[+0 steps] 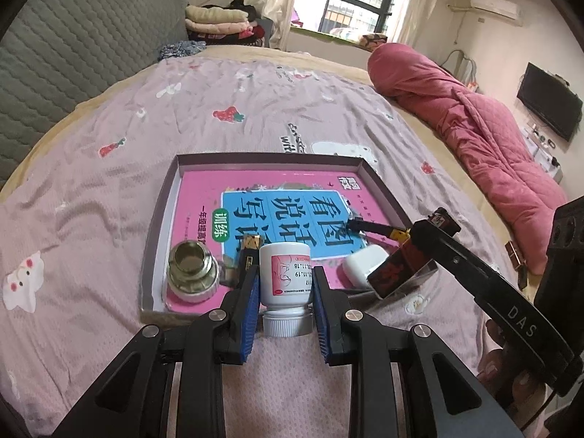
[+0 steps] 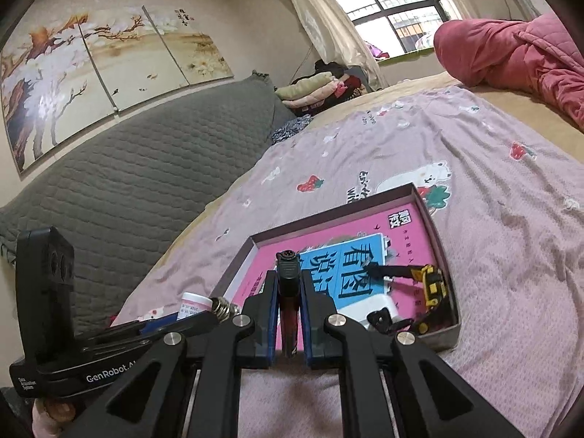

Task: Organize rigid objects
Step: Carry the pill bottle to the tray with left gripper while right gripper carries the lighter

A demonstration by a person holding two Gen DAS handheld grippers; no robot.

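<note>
My left gripper is shut on a white pill bottle, held cap toward the camera just above the near edge of a shallow dark tray. In the tray lie a pink book, a metal threaded socket, a white case and a yellow toy excavator. My right gripper is shut on a slim dark red and black object, held over the tray's near side. In the right wrist view the left gripper and the bottle show at the left.
The tray rests on a lilac printed bedsheet. A rolled pink quilt lies along the bed's right side, and a grey quilted headboard runs along the left. A small brown object lies on the sheet to the right.
</note>
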